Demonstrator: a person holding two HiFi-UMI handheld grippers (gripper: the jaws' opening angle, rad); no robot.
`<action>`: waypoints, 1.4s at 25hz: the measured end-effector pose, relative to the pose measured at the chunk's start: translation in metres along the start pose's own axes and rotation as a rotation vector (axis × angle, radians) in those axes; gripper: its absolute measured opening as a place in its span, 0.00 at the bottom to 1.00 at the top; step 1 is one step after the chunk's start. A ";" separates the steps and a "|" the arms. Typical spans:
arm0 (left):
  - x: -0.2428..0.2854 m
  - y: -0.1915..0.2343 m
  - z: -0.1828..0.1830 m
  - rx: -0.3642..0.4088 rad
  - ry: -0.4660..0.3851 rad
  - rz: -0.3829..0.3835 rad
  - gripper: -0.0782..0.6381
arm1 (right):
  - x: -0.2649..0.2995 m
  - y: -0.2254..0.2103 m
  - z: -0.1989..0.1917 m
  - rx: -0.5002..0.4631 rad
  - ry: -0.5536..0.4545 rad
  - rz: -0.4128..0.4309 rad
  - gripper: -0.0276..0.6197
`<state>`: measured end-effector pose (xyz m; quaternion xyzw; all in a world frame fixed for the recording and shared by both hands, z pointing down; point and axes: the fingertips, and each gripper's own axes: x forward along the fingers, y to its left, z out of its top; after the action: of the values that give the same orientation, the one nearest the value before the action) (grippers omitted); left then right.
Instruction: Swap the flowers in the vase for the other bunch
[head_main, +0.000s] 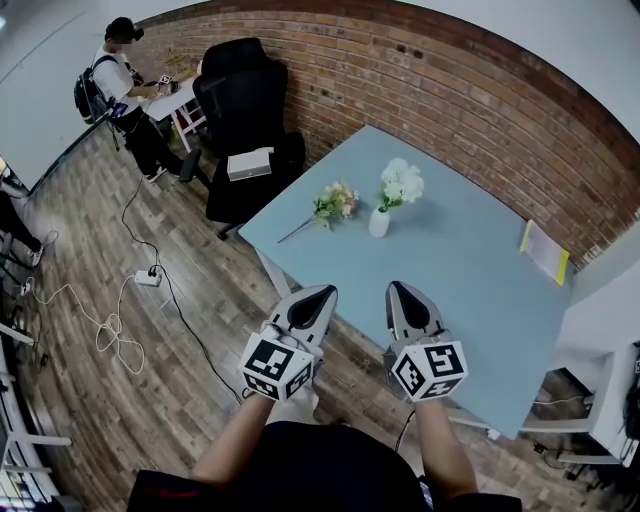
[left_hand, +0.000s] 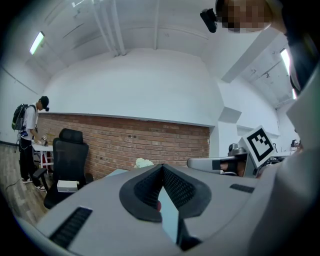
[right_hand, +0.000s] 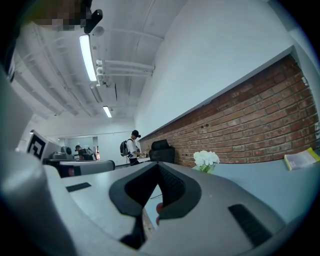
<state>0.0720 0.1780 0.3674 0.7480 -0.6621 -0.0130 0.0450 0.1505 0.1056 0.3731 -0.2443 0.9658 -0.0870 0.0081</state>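
A small white vase (head_main: 379, 222) stands on the light blue table (head_main: 470, 290) and holds white flowers (head_main: 401, 183). To its left a second bunch (head_main: 335, 203), pink and pale yellow with green leaves, lies flat on the tabletop, its stem pointing left. My left gripper (head_main: 327, 293) and right gripper (head_main: 394, 289) hover side by side at the table's near edge, both shut and empty, well short of the vase. The white flowers (right_hand: 206, 159) show ahead in the right gripper view, and their top (left_hand: 144, 162) peeks over the jaws in the left gripper view.
A yellow-edged booklet (head_main: 545, 251) lies at the table's far right. A black office chair (head_main: 243, 110) with a white box (head_main: 249, 163) on its seat stands left of the table by the brick wall. A person with a backpack (head_main: 122, 88) stands far left. Cables and a power strip (head_main: 148, 279) lie on the wood floor.
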 end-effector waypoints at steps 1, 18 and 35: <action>0.004 0.004 0.000 -0.002 0.001 -0.001 0.12 | 0.005 -0.002 0.000 0.001 0.004 -0.002 0.06; 0.059 0.074 0.010 -0.030 0.013 -0.070 0.12 | 0.091 -0.023 0.011 0.000 0.022 -0.072 0.06; 0.079 0.173 0.021 -0.055 -0.007 -0.105 0.12 | 0.184 -0.005 0.004 -0.023 0.061 -0.108 0.06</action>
<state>-0.0914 0.0782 0.3639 0.7801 -0.6215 -0.0362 0.0626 -0.0085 0.0135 0.3752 -0.2935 0.9519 -0.0835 -0.0289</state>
